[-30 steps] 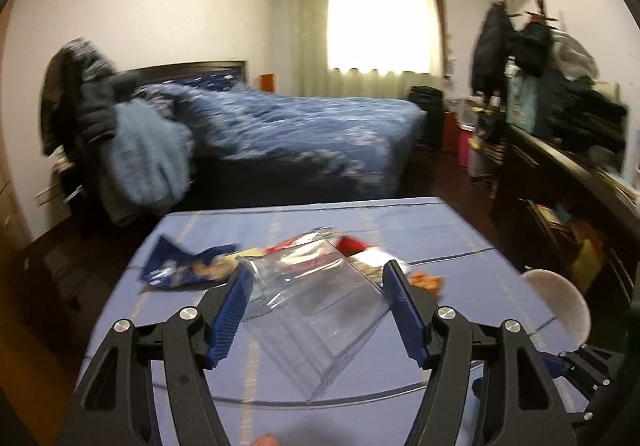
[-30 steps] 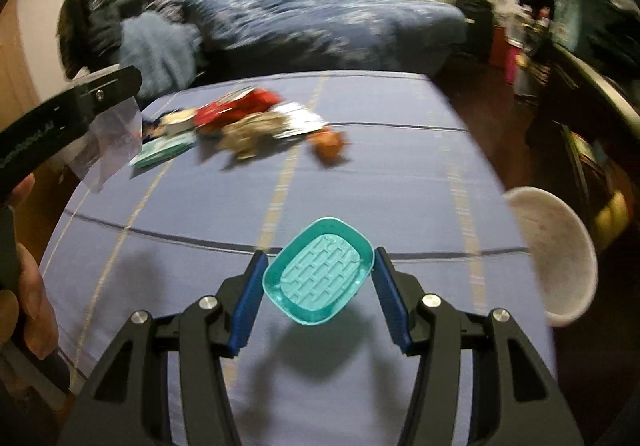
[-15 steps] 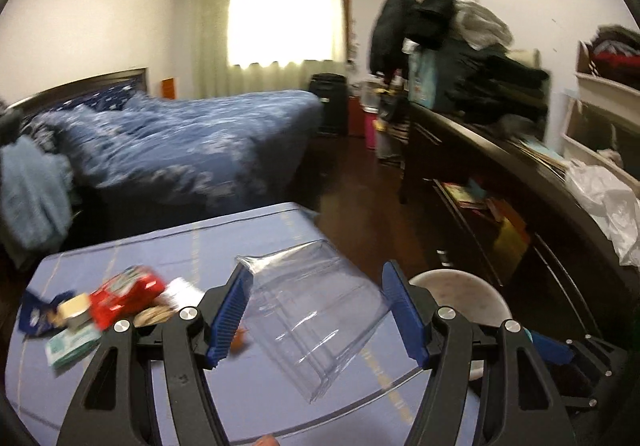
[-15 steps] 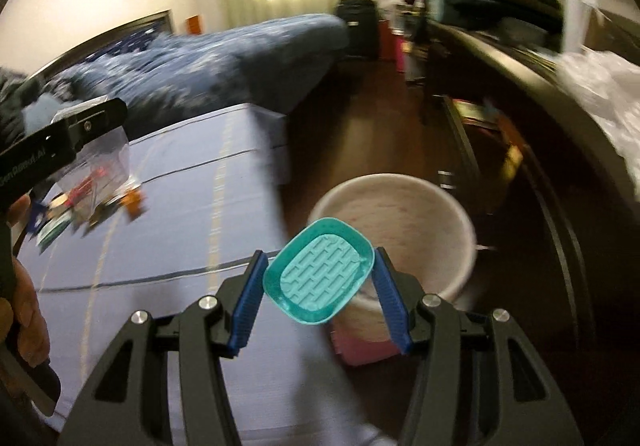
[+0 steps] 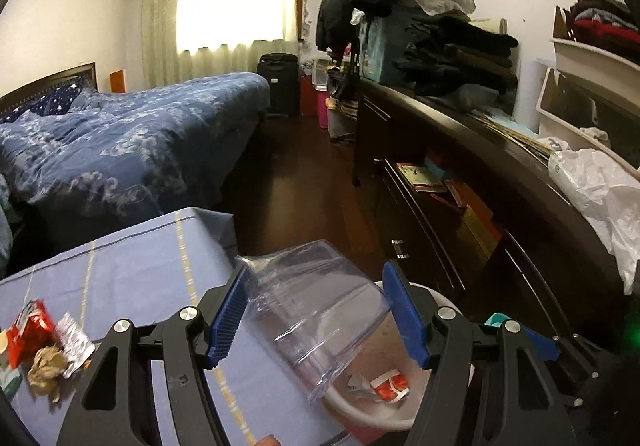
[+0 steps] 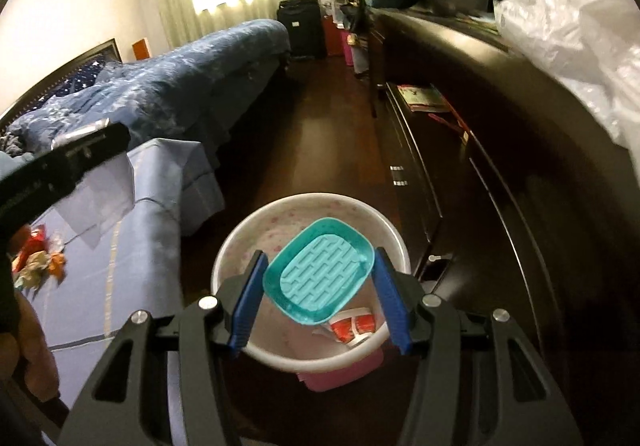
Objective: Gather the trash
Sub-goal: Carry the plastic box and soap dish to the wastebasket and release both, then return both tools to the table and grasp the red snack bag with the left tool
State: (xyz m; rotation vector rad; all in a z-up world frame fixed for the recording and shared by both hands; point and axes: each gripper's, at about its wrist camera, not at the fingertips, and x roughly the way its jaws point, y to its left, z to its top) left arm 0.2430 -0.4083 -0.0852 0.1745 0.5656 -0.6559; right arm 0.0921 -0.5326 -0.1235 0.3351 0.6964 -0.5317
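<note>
Trash bin [image 6: 248, 242] stands on the dark floor [image 6: 332, 134], in the gap between my blue-clothed table [image 5: 132, 270] and the dark dresser [image 6: 500, 150]. My left gripper [image 5: 316, 312] pinches a clear plastic container [image 5: 320, 310] at the bin's rim; my right gripper [image 6: 318, 298] pinches a teal tray [image 6: 320, 276] over its mouth. A red wrapper [image 6: 352, 328] lies inside. More wrappers [image 5: 40, 342] lie on the table.

Tongs [image 6: 318, 304], teal tray [image 6: 320, 276], seemingly above bin [image 6: 240, 242].

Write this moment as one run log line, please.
left hand-held gripper: holds clear container | right hand-held gripper: holds teal tray | both over trash bin
</note>
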